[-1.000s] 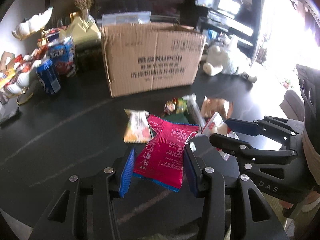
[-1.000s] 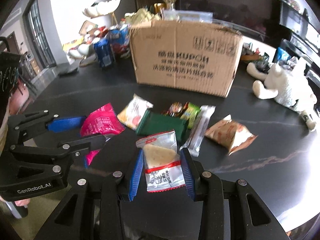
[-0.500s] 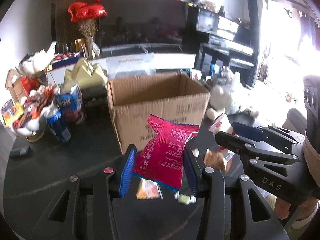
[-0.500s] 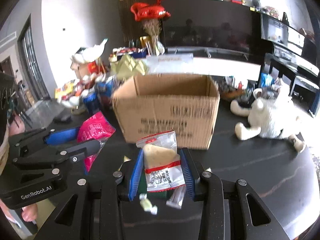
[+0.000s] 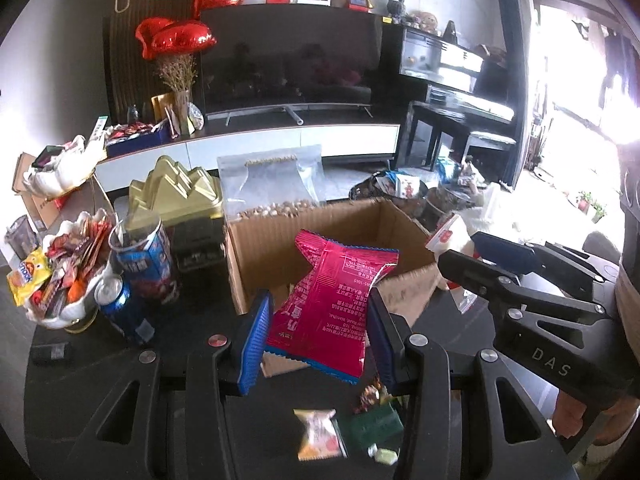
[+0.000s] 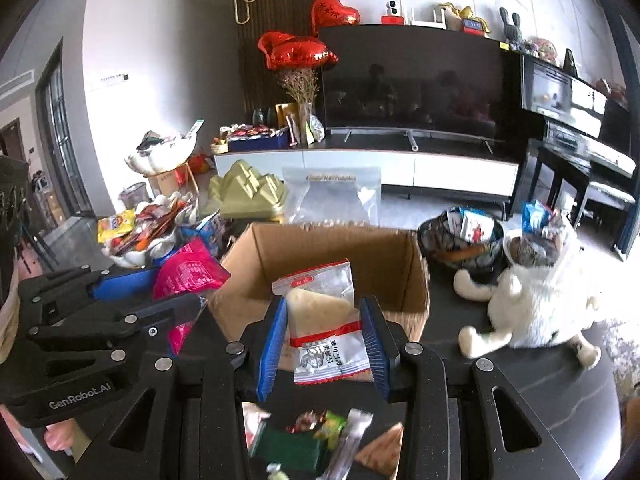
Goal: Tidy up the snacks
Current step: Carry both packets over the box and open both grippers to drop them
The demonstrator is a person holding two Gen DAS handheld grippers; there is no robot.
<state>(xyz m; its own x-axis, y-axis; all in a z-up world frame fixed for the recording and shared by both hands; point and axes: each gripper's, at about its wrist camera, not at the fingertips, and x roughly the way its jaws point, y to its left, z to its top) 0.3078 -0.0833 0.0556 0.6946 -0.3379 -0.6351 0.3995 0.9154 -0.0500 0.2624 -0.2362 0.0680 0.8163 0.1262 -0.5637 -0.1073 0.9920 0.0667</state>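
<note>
My left gripper [image 5: 316,336] is shut on a red snack packet [image 5: 332,304] and holds it in the air just before the open cardboard box [image 5: 280,236]. My right gripper [image 6: 322,340] is shut on a clear cracker packet [image 6: 326,328], raised in front of the same box [image 6: 384,248]. The left gripper and its red packet [image 6: 188,276] show at the left of the right wrist view. The right gripper [image 5: 480,256] shows at the right of the left wrist view. Several loose snacks [image 5: 344,432] lie on the black table below; they also show in the right wrist view [image 6: 316,440].
A blue can [image 5: 124,312], a blue snack tube [image 5: 144,256] and a dish of sweets [image 5: 60,272] stand left of the box. A gold box [image 5: 176,196] and a clear bag [image 5: 276,184] stand behind it. A white plush toy [image 6: 536,300] sits to the right.
Both grippers have risen from the table with their packets and moved toward the box, so its open top now shows. The loose snacks have dropped to the bottom of both views.
</note>
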